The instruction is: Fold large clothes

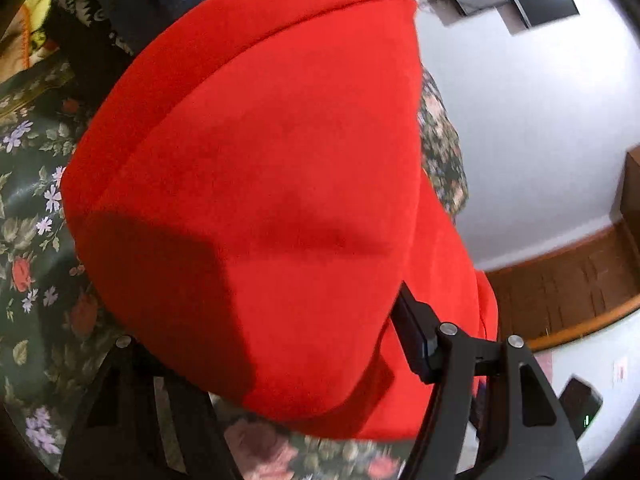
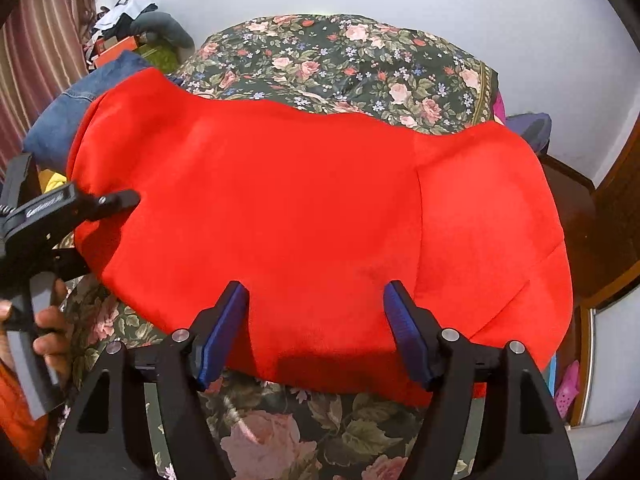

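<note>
A large red fleece garment [image 2: 312, 208] lies spread across a bed with a dark floral cover [image 2: 344, 64]. In the left wrist view the red garment [image 1: 260, 184] fills most of the frame and drapes over my left gripper [image 1: 280, 344]; only its right finger [image 1: 412, 332] shows, the left one is hidden under the cloth. The left gripper also shows in the right wrist view [image 2: 120, 200], at the garment's left edge. My right gripper [image 2: 316, 328] is open, its blue pads [image 2: 224, 332] resting over the garment's near edge.
Blue denim clothing [image 2: 64, 108] lies at the garment's far left. A pile of clothes [image 2: 132, 24] sits in the far left corner. A wooden bed frame [image 2: 600, 216] runs along the right. White walls stand behind. A dark phone [image 1: 580, 404] lies on the floor.
</note>
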Tool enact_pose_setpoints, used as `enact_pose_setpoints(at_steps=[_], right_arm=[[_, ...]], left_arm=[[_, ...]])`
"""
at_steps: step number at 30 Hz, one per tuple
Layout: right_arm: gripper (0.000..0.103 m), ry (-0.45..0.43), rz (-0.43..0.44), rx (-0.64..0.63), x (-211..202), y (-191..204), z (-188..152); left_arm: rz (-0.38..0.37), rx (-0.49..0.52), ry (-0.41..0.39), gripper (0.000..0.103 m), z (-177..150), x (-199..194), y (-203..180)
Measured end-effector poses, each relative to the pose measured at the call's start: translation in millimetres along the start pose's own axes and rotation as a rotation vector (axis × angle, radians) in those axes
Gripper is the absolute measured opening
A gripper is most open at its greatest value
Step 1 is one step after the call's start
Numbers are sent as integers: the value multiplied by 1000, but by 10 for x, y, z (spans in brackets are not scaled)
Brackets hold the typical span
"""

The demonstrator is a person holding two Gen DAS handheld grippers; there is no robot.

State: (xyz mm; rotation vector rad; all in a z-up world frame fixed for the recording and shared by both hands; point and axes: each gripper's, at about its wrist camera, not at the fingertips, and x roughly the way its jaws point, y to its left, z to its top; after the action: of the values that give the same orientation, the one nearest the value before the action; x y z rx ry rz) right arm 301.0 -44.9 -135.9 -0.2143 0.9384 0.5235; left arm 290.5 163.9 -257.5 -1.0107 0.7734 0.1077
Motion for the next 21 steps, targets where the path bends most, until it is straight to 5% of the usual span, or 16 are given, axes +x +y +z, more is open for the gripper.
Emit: enact_pose_setpoints(at_steps=[2,6,12,16,21], right_arm=[[68,0,0,0,2,6,-3],[68,8,-11,-3,-3,13,-5],[68,18,-21,-43,-115,96,44],[68,-5,-7,-59,-244,195,164],[68,-52,34,-48,-362,390,392]], left_arm=[[39,-14,-52,65,-21,1,-45],[109,0,-99,42,-105,-28,-201],[225,380,-191,16,-263,-336,-863],[203,533,-265,3,-264,-658,-1219],[68,537,-313,3,-97,-1220,-1230]])
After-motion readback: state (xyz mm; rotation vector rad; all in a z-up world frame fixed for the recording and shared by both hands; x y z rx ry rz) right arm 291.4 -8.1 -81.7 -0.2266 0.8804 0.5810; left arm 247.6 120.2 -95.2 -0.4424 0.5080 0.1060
